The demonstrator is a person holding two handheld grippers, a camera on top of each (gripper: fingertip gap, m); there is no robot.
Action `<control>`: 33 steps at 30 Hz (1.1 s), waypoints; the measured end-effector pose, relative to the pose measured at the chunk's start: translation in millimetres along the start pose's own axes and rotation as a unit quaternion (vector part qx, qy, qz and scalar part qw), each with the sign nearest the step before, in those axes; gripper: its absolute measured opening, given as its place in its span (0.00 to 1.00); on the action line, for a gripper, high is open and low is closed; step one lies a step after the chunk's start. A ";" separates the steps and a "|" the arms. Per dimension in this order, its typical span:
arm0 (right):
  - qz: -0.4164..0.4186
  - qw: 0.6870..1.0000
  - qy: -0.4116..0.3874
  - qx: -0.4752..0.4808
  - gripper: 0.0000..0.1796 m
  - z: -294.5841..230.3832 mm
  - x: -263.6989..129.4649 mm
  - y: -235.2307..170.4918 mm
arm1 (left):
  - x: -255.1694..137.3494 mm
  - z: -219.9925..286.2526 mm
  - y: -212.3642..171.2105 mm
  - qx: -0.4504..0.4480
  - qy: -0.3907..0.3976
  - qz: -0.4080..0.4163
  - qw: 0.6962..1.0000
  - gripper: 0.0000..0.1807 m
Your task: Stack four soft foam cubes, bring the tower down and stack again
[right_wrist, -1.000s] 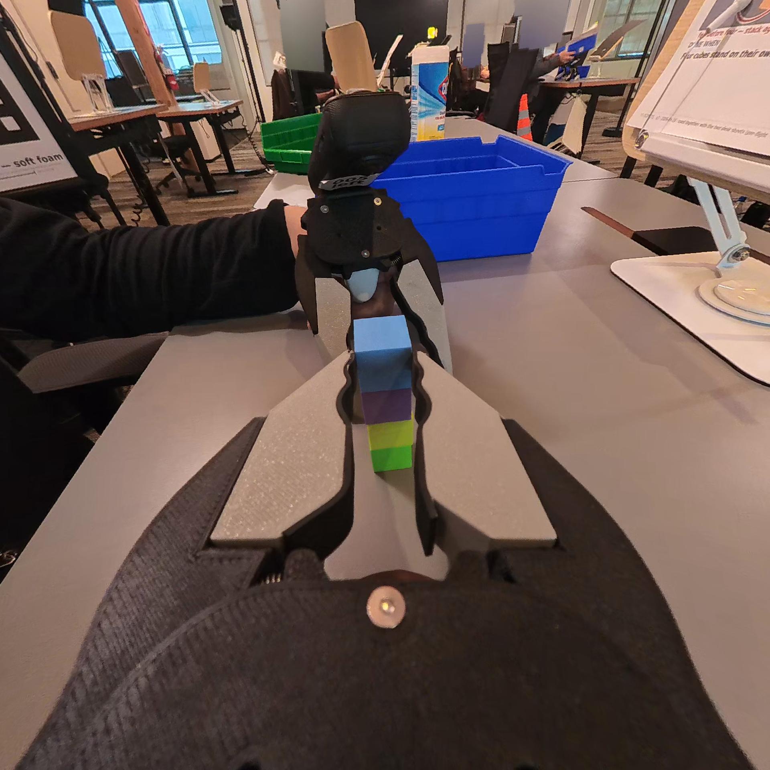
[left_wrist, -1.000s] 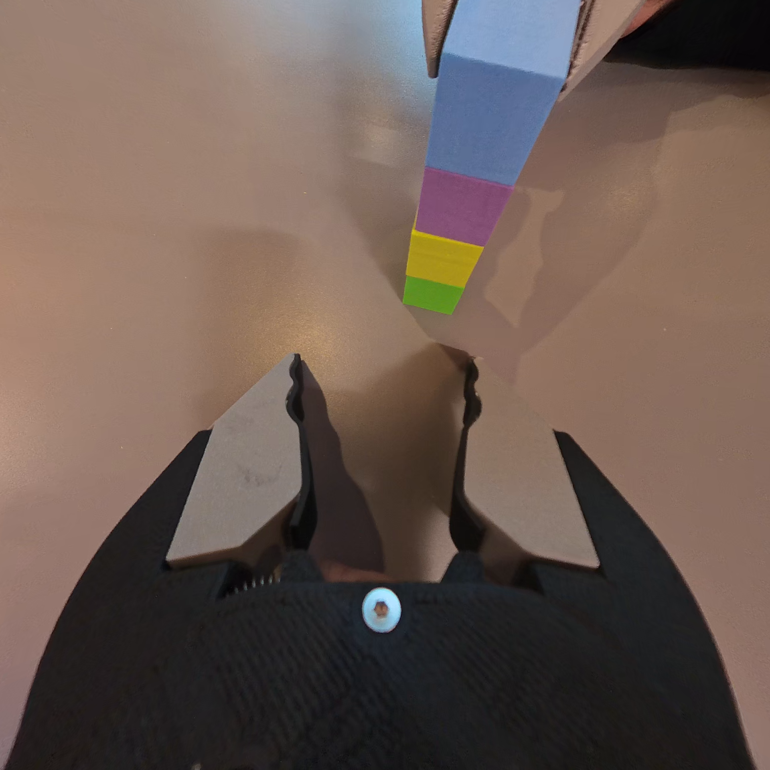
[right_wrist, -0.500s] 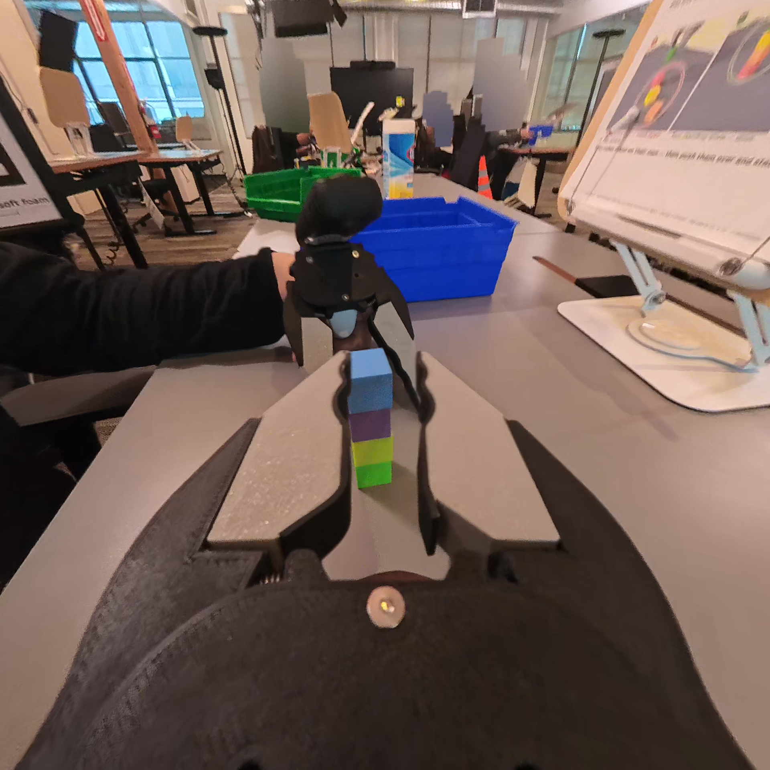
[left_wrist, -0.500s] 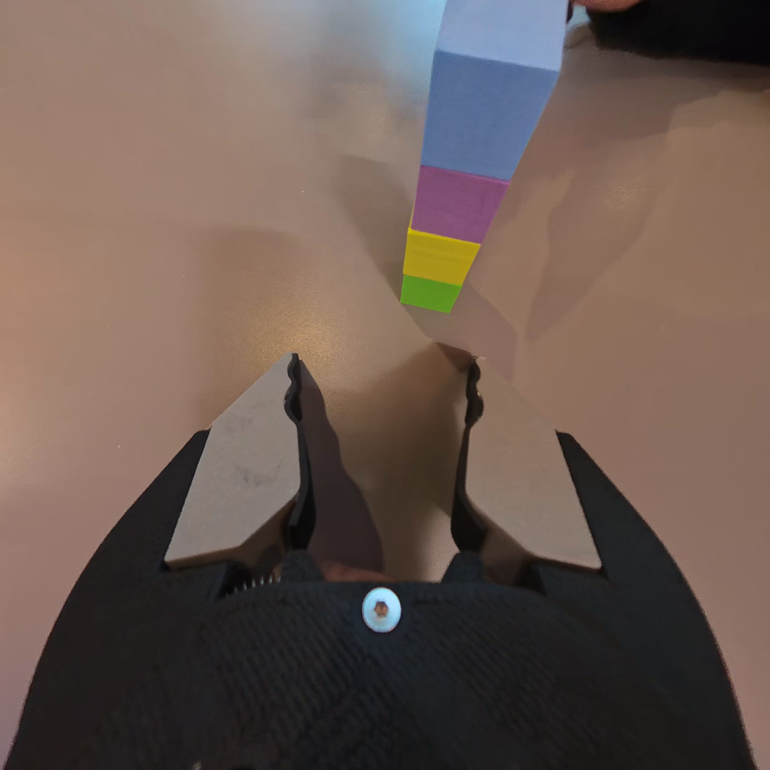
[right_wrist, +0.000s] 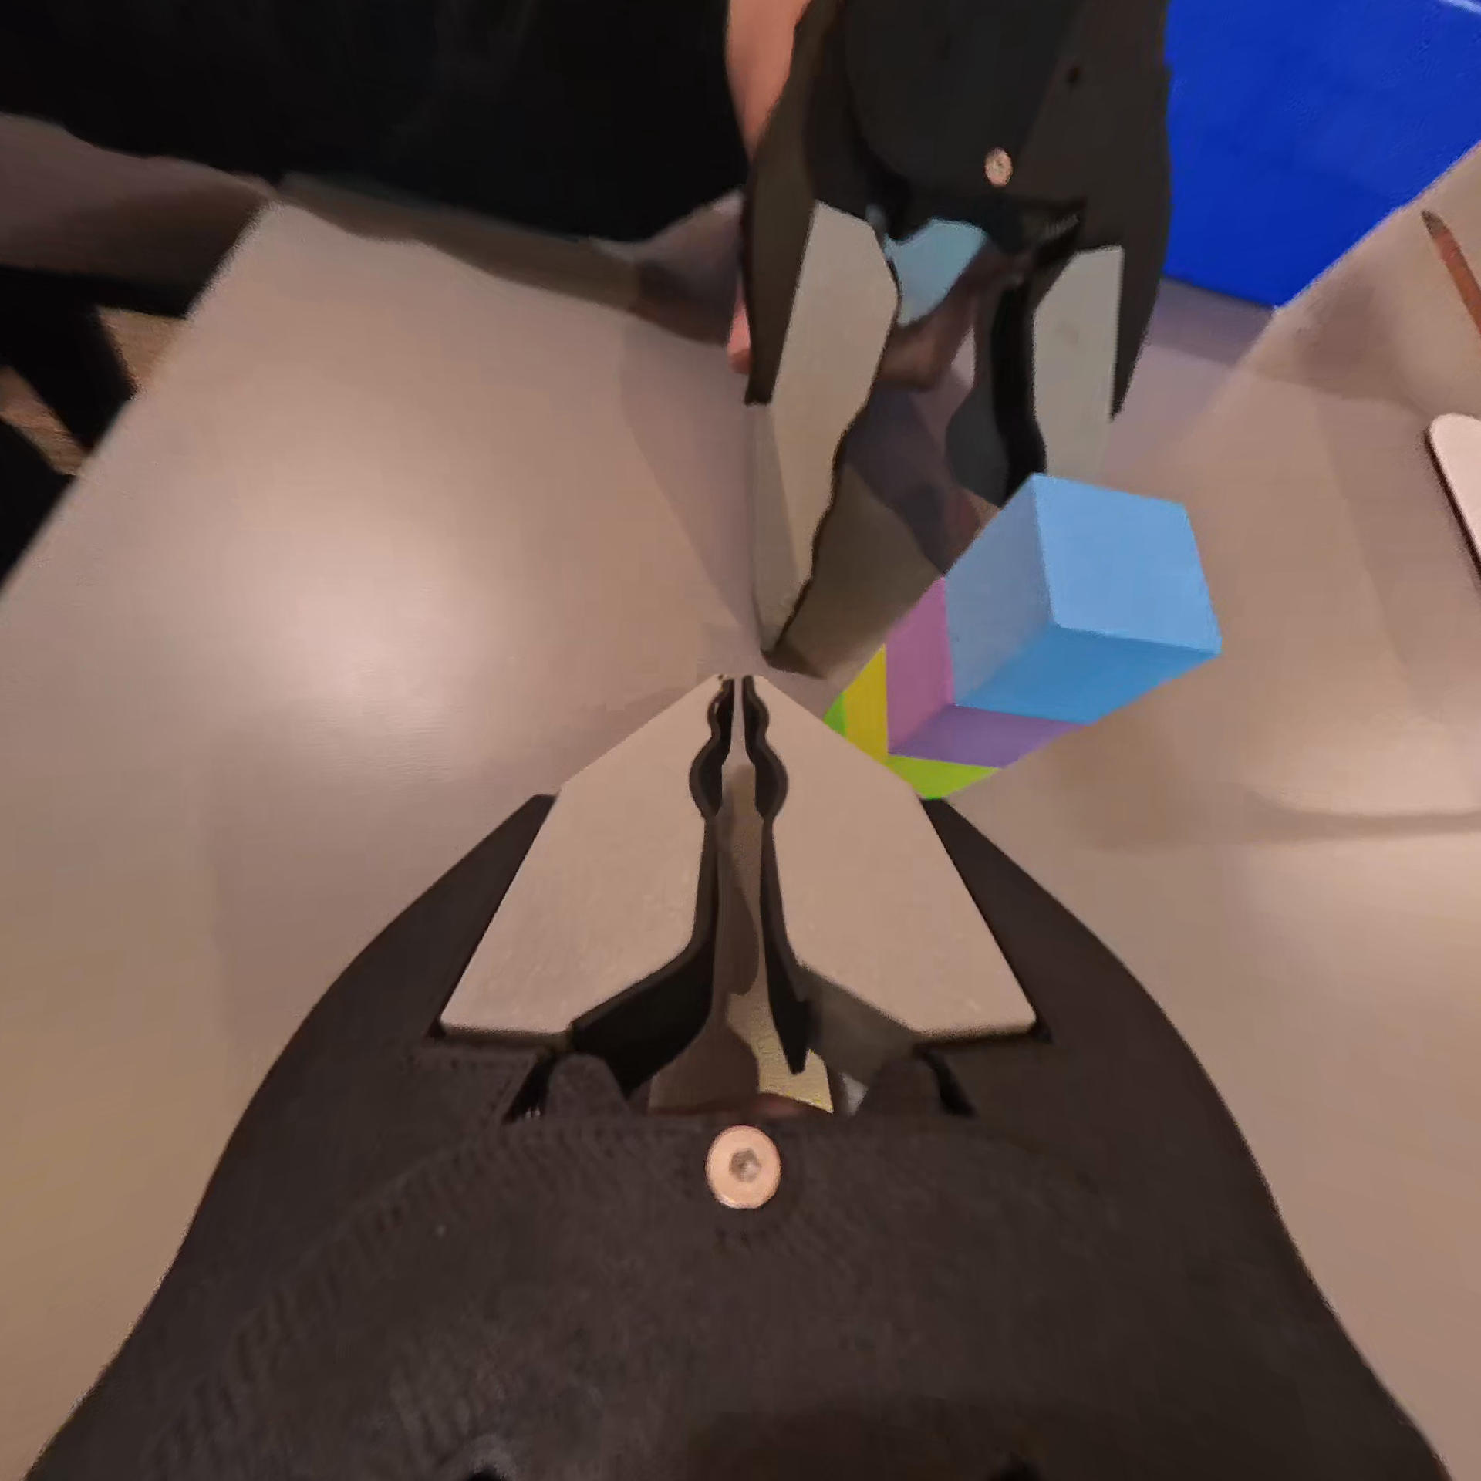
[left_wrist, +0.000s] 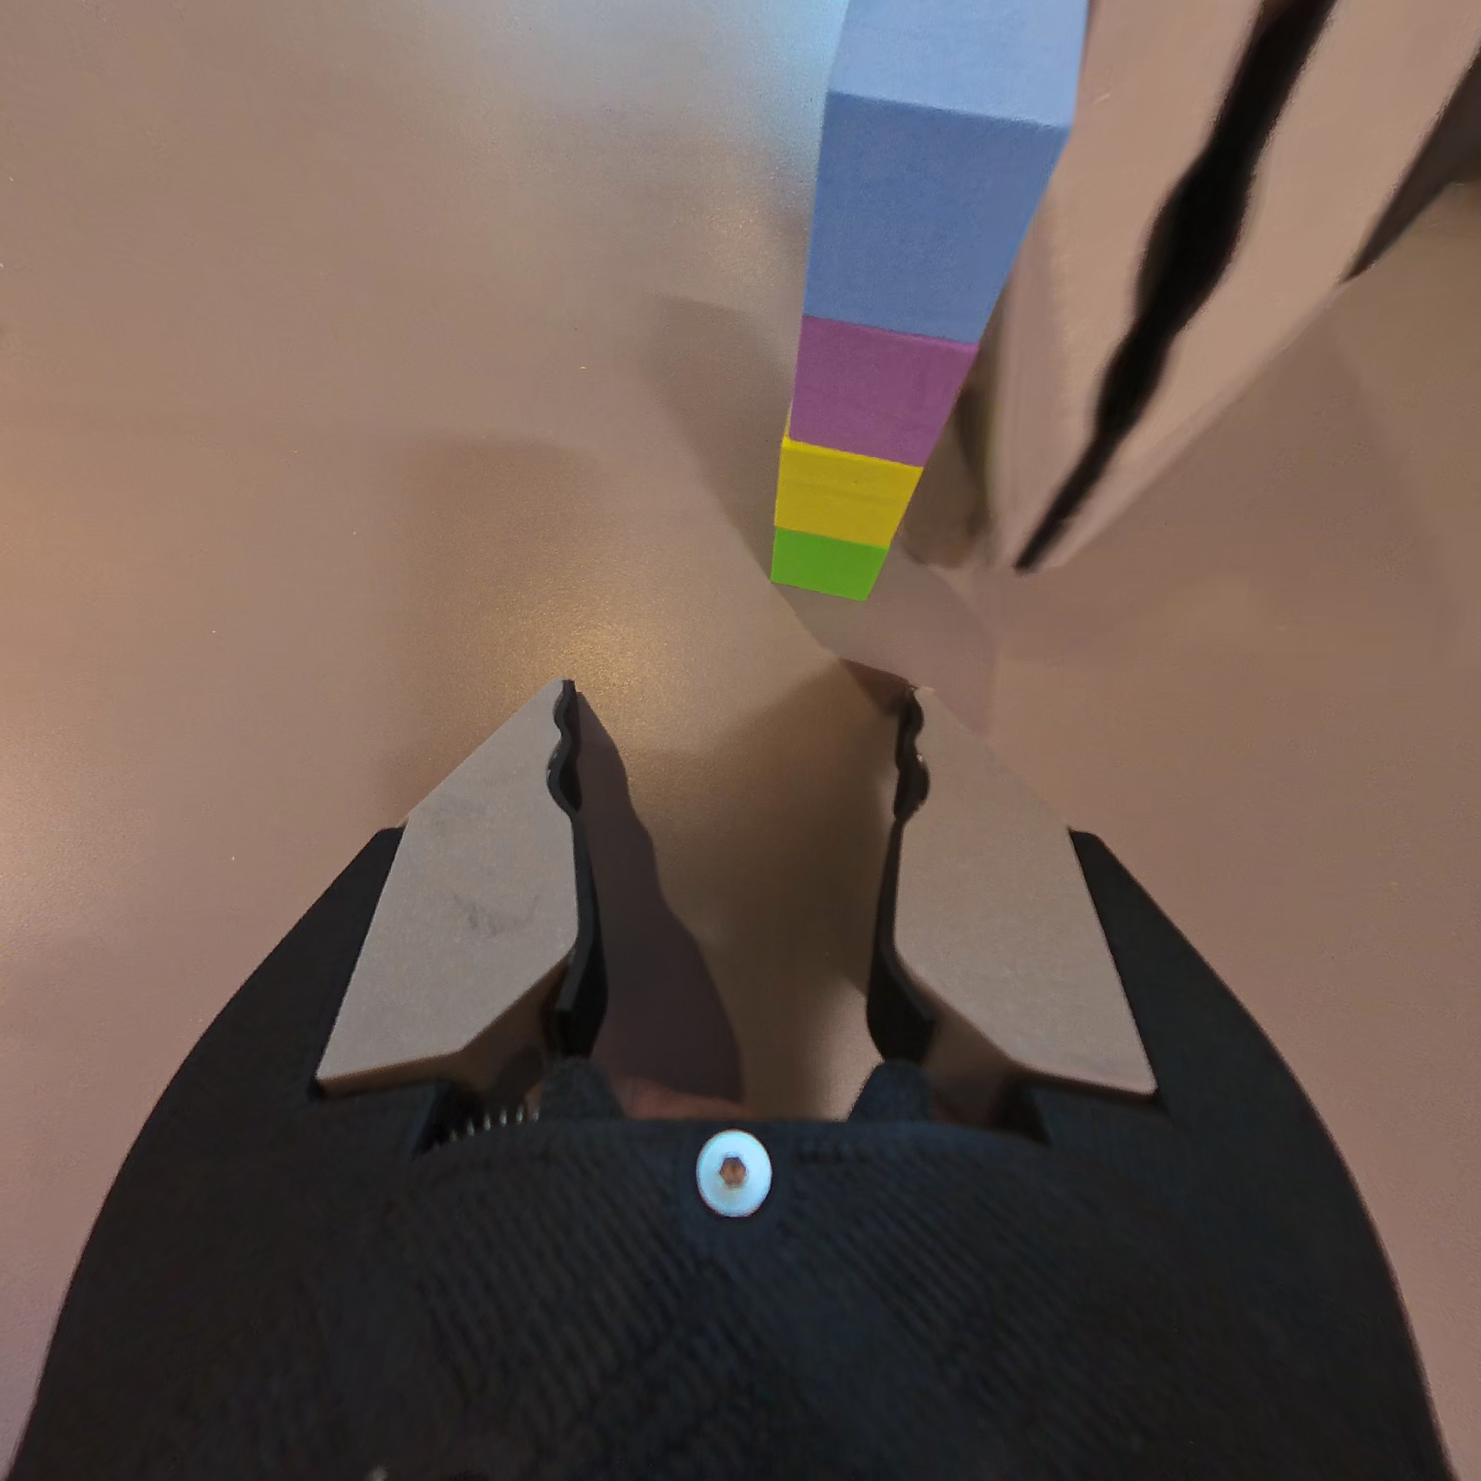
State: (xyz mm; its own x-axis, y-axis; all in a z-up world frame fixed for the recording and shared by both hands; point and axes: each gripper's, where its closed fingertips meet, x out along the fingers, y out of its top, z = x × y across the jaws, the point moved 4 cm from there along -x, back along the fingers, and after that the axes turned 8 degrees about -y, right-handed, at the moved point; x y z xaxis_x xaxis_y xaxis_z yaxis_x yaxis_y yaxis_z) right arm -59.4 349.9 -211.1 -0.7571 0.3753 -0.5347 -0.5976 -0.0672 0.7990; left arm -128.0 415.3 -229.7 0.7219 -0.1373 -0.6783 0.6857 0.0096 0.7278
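A tower of four foam cubes stands on the table: blue (left_wrist: pixel 930 200) on top, then purple (left_wrist: pixel 877 393), yellow (left_wrist: pixel 841 497) and green (left_wrist: pixel 825 565) at the bottom. My left gripper (left_wrist: pixel 737 697) is open and empty, just short of the tower's base. My right gripper (right_wrist: pixel 736 685) is shut and empty. In the left wrist view its blurred tip (left_wrist: pixel 1034 553) sits close beside the lower cubes; I cannot tell if it touches them. In the right wrist view the blue cube (right_wrist: pixel 1074 593) and the tower lie right of my fingertips, with the left gripper (right_wrist: pixel 897 553) behind.
A blue bin (right_wrist: pixel 1322 144) stands at the far right of the grey table (right_wrist: pixel 320 561). A person's dark sleeve (right_wrist: pixel 401 96) lies along the far edge. A white stand base (right_wrist: pixel 1462 489) shows at the right edge.
My right gripper let go of the blue cube, drew back, shut, and came down beside the tower's lower cubes, now looking down. The left gripper and the tower have stayed in place.
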 end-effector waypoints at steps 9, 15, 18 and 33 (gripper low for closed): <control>0.027 0.982 -0.181 0.056 0.02 55.5 -1.8 5.3 | 0.1 0.0 -0.1 0.000 0.000 0.000 1.000 0.43; 0.034 0.975 -0.214 0.046 0.04 61.6 -10.7 6.3 | -0.2 -0.7 -0.2 -0.003 0.002 0.001 1.000 0.43; 0.032 0.971 -0.234 0.047 0.04 66.6 -14.3 4.8 | -0.3 -1.3 -0.1 -0.005 0.004 0.002 1.000 0.42; 0.002 0.947 -0.294 0.128 0.10 94.7 -31.9 -24.1 | 0.0 -2.0 0.2 -0.007 0.007 0.002 1.000 0.42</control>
State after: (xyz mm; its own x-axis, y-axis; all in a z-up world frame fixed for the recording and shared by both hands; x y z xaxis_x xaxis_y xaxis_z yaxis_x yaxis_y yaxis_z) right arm 4.1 427.1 -187.2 -0.4374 0.8302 -0.3456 -0.4540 0.1279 0.8818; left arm -127.6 417.3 -229.8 0.7263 -0.1225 -0.6764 0.6835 0.0231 0.7296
